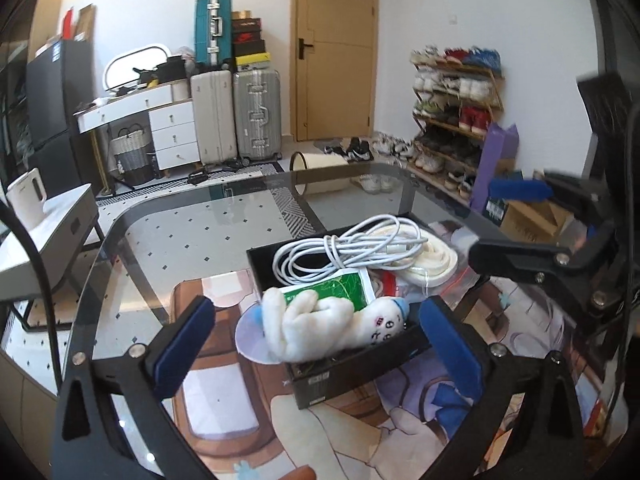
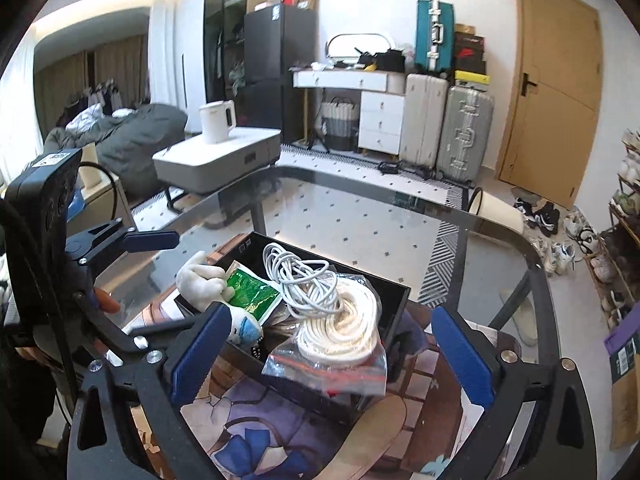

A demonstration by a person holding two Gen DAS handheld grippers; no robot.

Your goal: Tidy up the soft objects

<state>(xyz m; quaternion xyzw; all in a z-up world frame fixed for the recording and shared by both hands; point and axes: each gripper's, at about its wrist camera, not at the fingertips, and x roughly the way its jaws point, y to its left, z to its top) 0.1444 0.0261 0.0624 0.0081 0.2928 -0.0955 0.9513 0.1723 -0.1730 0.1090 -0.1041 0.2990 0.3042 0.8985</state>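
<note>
- My left gripper (image 1: 316, 350) hangs low over the glass table (image 1: 168, 240), its blue-padded fingers (image 1: 182, 344) spread wide with nothing between the pads.
- Straight ahead of it sits a shallow black box (image 1: 320, 384), and draped over the box's near edge is a white plush toy (image 1: 332, 328) with a small printed face.
- Just behind the toy, inside the box, a green packet (image 1: 344, 286) lies partly under a bundle of white cable (image 1: 340, 248).
- Further right in the box I see a coil of cream rope (image 1: 434, 258), touching the cable.
- From the right wrist camera, my right gripper (image 2: 332, 360) is also open wide, gripping nothing, hovering at the box's near side.
- Its left pad (image 2: 196, 360) stands in front of the plush toy (image 2: 204, 280), hiding part of it; I cannot tell whether they touch.
- The green packet (image 2: 252, 292) lies beside the toy, then the white cable (image 2: 304, 280), then the rope (image 2: 344, 328), which rests on a clear plastic bag (image 2: 320, 372) spilling over the box's (image 2: 394, 304) near edge.
- All of the soft things lie in or on the box.
</note>
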